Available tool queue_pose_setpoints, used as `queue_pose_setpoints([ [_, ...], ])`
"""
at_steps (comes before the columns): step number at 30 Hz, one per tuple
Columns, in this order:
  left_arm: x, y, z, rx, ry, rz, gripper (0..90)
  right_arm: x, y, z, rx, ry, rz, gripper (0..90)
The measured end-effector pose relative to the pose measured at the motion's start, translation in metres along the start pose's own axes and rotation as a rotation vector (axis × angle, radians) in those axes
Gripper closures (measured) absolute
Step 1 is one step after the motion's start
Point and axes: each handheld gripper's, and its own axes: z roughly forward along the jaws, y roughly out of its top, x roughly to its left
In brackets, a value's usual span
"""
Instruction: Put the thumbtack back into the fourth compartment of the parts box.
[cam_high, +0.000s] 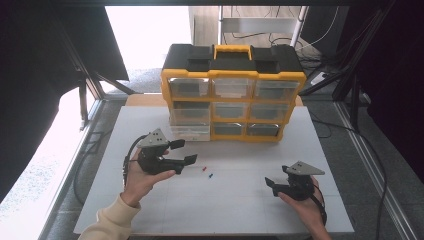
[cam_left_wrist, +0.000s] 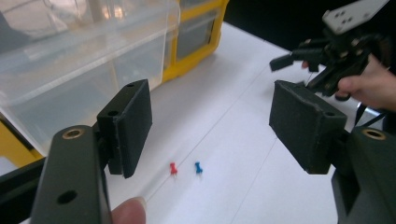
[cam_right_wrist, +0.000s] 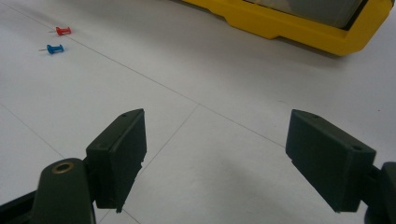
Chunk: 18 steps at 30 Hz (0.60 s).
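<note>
Two push pins lie side by side on the white table (cam_high: 240, 210): a red pin (cam_high: 204, 169) (cam_left_wrist: 173, 168) (cam_right_wrist: 62, 31) and a blue pin (cam_high: 210, 175) (cam_left_wrist: 198, 167) (cam_right_wrist: 55, 48). My left gripper (cam_high: 184, 152) (cam_left_wrist: 217, 126) hovers just left of them, open, its jaws pointing toward the pins with nothing between them. My right gripper (cam_high: 277, 176) (cam_right_wrist: 224, 158) stands open over bare table at the right, well apart from the pins, nothing in its jaws.
A yellow and black drawer organizer (cam_high: 233, 95) with clear drawers stands at the back of the table. Its bottom-left clear drawer (cam_high: 190, 131) (cam_left_wrist: 84, 60) is pulled out, close behind my left gripper. Cables and stand legs surround the table.
</note>
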Motion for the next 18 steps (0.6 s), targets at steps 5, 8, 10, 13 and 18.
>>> queue_pose_setpoints([
  [5,0.000,-0.007,0.010,0.049,0.015,0.005,30.4,0.000,0.000,0.000,0.000,0.000,-0.002,20.7],
  [8,-0.001,-0.011,0.018,0.077,0.015,0.004,30.4,0.000,0.000,0.000,0.000,0.000,-0.001,20.7],
  [10,-0.002,-0.014,0.023,0.099,0.017,0.009,30.5,0.000,0.000,0.000,0.001,-0.004,-0.003,20.8],
  [13,-0.001,-0.018,0.033,0.140,0.018,0.016,30.5,0.000,0.000,0.000,0.002,-0.004,-0.003,20.7],
  [18,0.001,-0.028,0.051,0.221,0.038,0.022,30.8,0.000,0.000,0.000,0.002,-0.003,-0.005,20.8],
])
